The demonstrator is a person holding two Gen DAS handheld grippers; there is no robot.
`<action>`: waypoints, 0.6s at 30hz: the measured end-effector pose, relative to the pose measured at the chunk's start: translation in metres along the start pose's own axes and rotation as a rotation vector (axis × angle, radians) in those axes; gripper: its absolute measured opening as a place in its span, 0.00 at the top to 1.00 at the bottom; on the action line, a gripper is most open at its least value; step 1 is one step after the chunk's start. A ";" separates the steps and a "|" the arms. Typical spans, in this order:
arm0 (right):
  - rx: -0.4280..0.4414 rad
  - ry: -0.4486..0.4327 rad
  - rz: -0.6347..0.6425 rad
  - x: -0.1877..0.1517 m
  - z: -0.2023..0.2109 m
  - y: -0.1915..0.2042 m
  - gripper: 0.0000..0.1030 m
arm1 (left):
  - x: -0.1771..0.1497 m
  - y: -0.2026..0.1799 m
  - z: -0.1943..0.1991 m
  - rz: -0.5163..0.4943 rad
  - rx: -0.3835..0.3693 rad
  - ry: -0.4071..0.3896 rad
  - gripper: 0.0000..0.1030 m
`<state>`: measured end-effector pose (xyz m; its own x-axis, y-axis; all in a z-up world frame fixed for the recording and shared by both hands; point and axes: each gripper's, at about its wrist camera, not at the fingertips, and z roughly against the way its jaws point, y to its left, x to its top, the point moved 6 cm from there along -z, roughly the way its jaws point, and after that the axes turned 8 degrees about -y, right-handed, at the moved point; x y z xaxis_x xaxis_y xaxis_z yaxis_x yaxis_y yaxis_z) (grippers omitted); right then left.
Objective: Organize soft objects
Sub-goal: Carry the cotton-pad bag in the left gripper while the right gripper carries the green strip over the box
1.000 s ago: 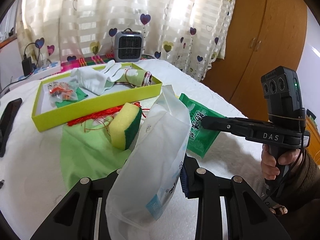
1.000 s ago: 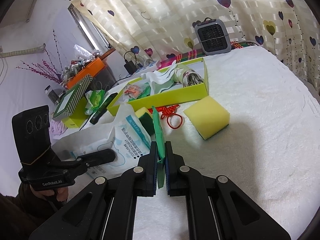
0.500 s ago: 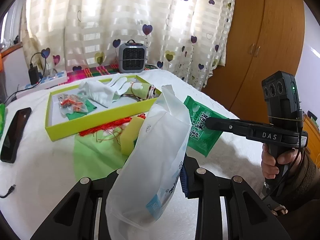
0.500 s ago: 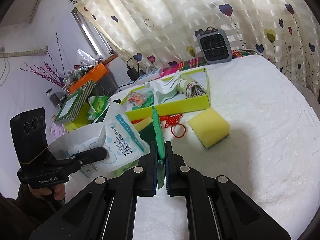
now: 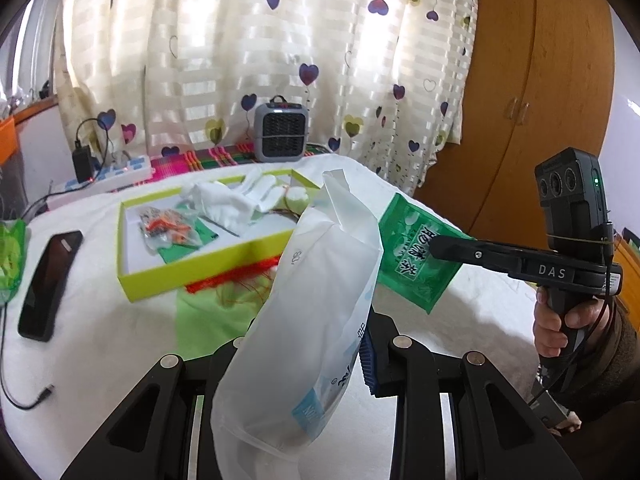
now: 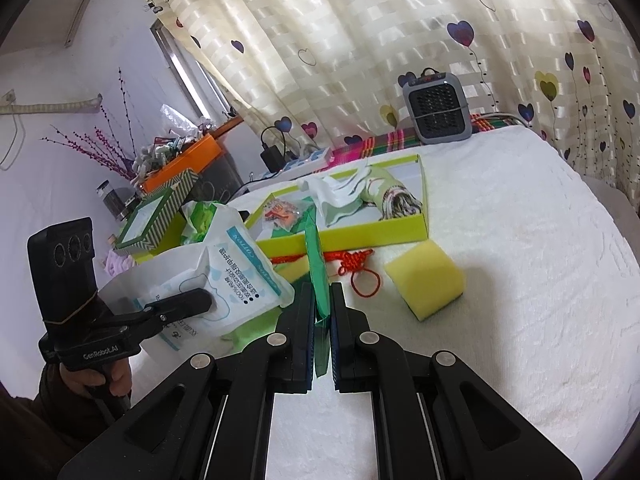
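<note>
Now left gripper [image 5: 304, 360] fingers clamp white pack [image 5: 316, 304], held above tabletop [image 6: 520, 280]; right gripper [image 6: 321, 312] fingers clamp green packet [image 5: 416, 264], lifted near yellow tray [image 6: 360, 232].

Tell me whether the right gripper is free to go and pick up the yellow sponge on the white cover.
Probably not yet: the right gripper is shut on a green packet. The path to the yellow sponge looks clear, but the packet must go first.

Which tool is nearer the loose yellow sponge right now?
Right. The right tool, shut on a green packet, sits just beside the yellow sponge. The left tool, holding a white pack, is farther off.
</note>
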<state>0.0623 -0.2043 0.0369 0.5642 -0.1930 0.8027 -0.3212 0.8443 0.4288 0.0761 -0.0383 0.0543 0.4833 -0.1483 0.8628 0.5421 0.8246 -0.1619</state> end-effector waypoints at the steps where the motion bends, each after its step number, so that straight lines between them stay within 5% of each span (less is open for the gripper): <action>1: 0.001 -0.002 0.003 0.002 -0.001 0.001 0.94 | 0.002 0.002 0.000 0.001 0.004 -0.002 0.72; 18: -0.007 -0.040 0.056 0.052 -0.026 0.004 0.94 | 0.049 0.062 -0.009 0.042 0.089 -0.054 0.72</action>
<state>0.1104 -0.1979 0.0693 0.5148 -0.1647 0.8414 -0.3461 0.8579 0.3797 0.1391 0.0008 0.0820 0.4651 -0.0853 0.8812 0.4576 0.8752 -0.1568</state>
